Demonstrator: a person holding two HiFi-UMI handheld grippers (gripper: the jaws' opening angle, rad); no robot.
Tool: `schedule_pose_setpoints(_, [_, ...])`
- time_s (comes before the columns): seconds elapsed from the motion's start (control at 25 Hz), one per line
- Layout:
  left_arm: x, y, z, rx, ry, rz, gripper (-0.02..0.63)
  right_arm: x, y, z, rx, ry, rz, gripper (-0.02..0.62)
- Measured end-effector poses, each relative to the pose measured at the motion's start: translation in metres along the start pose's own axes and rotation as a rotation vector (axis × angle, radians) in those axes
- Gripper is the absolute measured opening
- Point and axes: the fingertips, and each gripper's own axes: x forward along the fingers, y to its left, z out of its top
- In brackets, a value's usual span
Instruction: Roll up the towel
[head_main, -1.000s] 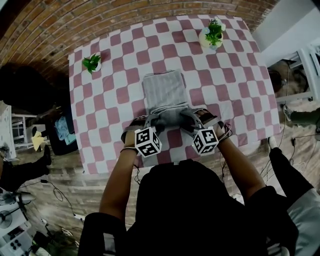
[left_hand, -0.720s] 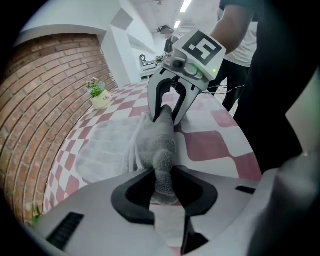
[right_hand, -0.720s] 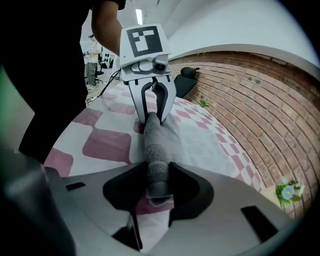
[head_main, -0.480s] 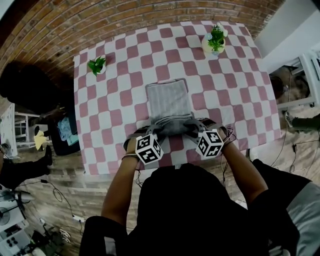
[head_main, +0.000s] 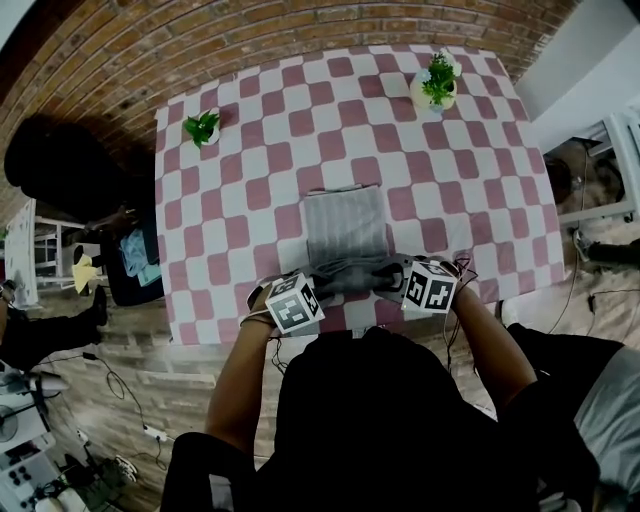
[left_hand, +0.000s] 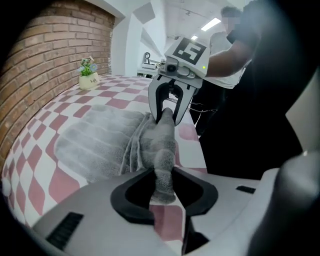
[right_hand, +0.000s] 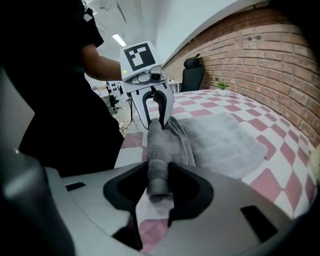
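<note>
While your left tool (left_hand: 162, 186) and right tool (right_hand: 159, 183), jaws just drawn in, each pinch the towel's (head_main: 345, 225) rolled near edge at lower centre of the table (head_main: 230, 150), you've barely started, with most lying flat, unrolled.

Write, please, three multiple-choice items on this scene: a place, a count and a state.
1. Where is the rolled end of the towel? A) at the table edge lowest in the head view B) by the brick wall C) on the floor
2. How many potted plants stand on the table? A) one B) two C) three
3. What are the left gripper and right gripper doing? A) both open above the towel B) both shut on the towel C) only the left holds it
1 A: the roll lies at that edge. 2 B: one plant near each far corner. 3 B: both grippers' fingers, which have just been closing, pinch the roll.
</note>
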Motion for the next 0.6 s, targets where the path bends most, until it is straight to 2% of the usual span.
schedule_pose_setpoints(0.16, [-0.007,0.006,0.006,0.0,-0.019,-0.036,0.117,-0.002,-0.004,0.003,0.08,-0.014,0.097,0.127])
schedule_pose_setpoints(0.32, [-0.01,0.012,0.008,-0.003,-0.043,-0.043,0.12,-0.003,-0.014,0.007,0.195,-0.1,0.161,0.127])
schedule_pose_setpoints(0.44, [-0.013,0.016,0.01,-0.023,-0.081,-0.034,0.123,-0.006,-0.016,0.008,0.231,-0.12,0.175,0.129])
schedule_pose_setpoints(0.6, [-0.019,0.028,0.01,-0.074,-0.129,-0.012,0.133,-0.009,-0.024,0.012,0.235,-0.14,0.144,0.132])
